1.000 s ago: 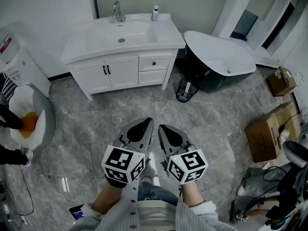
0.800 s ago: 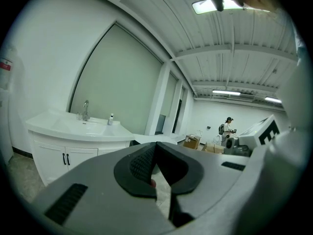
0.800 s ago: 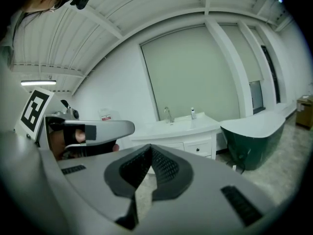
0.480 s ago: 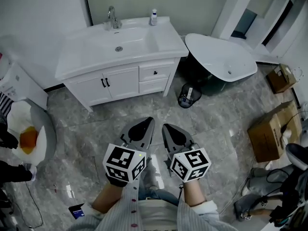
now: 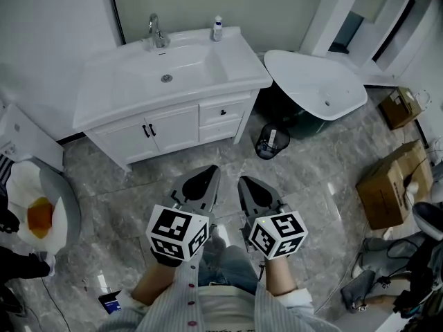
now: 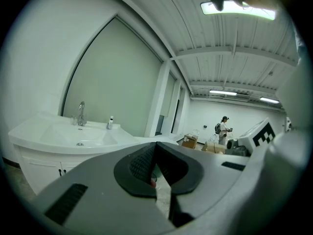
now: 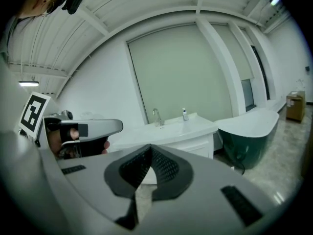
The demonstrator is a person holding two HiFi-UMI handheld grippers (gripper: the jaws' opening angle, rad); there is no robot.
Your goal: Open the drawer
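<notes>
The white vanity [image 5: 173,81] stands against the far wall, with two cabinet doors and, to their right, two stacked drawers. The upper drawer [image 5: 223,111] carries a small black knob, and the lower drawer [image 5: 220,130] sits just below it; both are closed. My left gripper [image 5: 206,173] and right gripper [image 5: 248,184] are held side by side over the tiled floor, well short of the vanity. Both are shut and hold nothing. The left gripper [image 6: 155,146] looks past the basin, and the right gripper [image 7: 150,148] faces the vanity [image 7: 171,131].
A dark bathtub [image 5: 315,81] with a white rim stands right of the vanity, with a small black bin [image 5: 270,142] between them. Cardboard boxes [image 5: 387,185] and cables lie at the right. A white fixture [image 5: 41,206] is at the left. A faucet [image 5: 156,30] and a bottle [image 5: 217,28] are on the basin.
The vanity has come closer and shifted slightly left in the head view as both grippers moved forward together. Both stayed shut.
</notes>
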